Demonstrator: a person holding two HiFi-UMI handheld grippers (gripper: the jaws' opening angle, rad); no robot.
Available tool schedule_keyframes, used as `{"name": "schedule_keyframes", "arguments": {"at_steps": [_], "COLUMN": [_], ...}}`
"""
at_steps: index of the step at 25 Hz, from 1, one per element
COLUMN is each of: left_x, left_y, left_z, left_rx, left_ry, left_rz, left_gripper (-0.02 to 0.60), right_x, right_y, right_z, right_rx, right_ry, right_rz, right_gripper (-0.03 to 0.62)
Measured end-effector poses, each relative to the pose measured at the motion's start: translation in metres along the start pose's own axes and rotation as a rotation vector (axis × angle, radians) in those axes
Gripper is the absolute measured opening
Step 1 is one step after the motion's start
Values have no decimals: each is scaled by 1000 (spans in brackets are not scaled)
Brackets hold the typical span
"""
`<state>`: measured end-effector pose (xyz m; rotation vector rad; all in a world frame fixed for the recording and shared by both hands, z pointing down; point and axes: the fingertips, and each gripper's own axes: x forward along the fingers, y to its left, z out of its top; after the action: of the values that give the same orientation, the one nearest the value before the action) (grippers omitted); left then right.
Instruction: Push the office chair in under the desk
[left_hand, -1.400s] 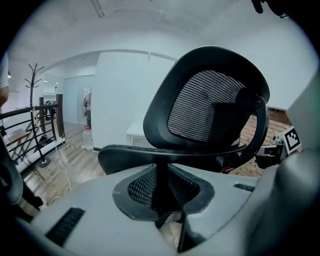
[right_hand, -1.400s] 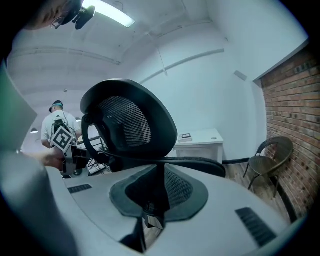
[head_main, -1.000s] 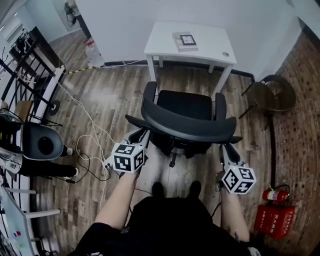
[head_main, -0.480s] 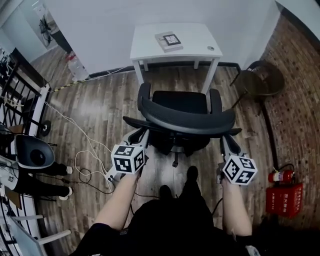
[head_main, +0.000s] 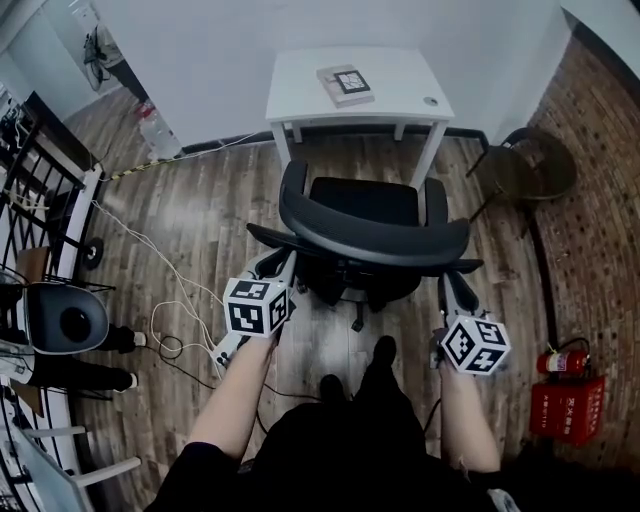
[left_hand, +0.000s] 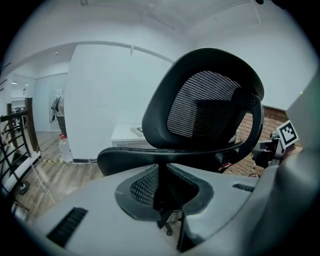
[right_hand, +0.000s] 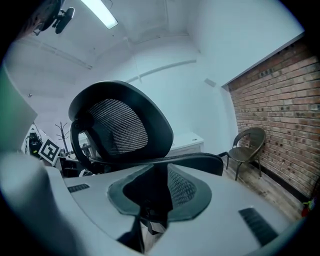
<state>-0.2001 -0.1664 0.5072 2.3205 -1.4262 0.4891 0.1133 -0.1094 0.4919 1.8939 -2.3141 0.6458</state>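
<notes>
Office chair (head_main: 365, 205) has rolled nearer the desk (head_main: 300, 85), seat facing it.

Black mesh-backed office chair (head_main: 365, 232) stands upright, seat facing the white desk (head_main: 400, 85) just beyond it

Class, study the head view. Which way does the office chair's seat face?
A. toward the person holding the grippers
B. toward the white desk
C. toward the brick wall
B: the office chair has its seat toward the white desk and its backrest nearest the person.
</notes>
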Motion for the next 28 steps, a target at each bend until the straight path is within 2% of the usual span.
{"name": "schedule_keyframes", "arguments": {"at_steps": [3, 10, 20, 24, 28], "left_x": [12, 46, 93, 101, 107], "left_y": [7, 21, 54, 69, 88], "left_z": [7, 26, 55, 65, 76], "left_rx": [0, -7, -45, -66, -61], "left_ry": [9, 7, -12, -38, -48], "left_rz": [7, 17, 73, 74, 57], "left_gripper": [52, 52, 52, 52, 52], "right_x": [15, 64, 139, 156, 166], "right_y": [-4, -17, -23, -8, 27], "right_z": [6, 26, 45, 59, 78], "right_rx": [-20, -44, -46, -86, -136], "right_ry": [2, 8, 64, 72, 25], "right_rz": [5, 37, 150, 218, 312], "right_gripper": [63, 63, 91, 94, 112]}}
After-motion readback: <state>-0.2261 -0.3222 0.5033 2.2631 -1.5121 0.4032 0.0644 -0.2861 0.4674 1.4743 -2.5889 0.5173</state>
